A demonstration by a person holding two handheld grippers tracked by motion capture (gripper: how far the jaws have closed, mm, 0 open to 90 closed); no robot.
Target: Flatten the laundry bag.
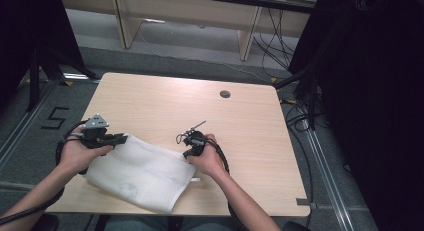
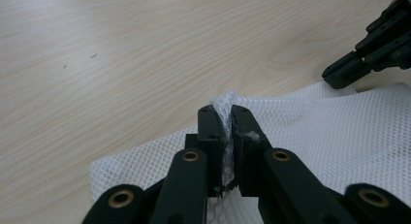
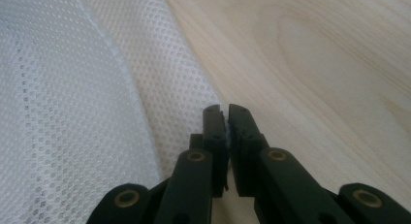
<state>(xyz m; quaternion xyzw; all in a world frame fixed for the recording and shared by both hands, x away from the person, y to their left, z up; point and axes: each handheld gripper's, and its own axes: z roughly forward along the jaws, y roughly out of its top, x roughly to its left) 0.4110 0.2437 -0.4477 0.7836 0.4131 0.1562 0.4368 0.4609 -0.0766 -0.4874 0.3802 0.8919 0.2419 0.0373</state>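
Item: white mesh laundry bag (image 1: 142,172), pinched at two edges, near side of the wooden table (image 1: 240,126).

Left gripper (image 2: 222,118) clamped a puckered fold of mesh; right gripper (image 3: 225,118) sat nearly closed on the bag's far edge, apparently pinching a thin sliver. Judged best handled by lifting both together, evenly taut. A cable grommet (image 1: 225,94) lay well apart; nothing obstructed.

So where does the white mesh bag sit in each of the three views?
High view: mesh bag lower left of centre, on the table between both grippers.
Left gripper view: lower half, a fold pinched in the left gripper.
Right gripper view: left half, its edge in the right gripper.
Shared landmark: the light wood tabletop.
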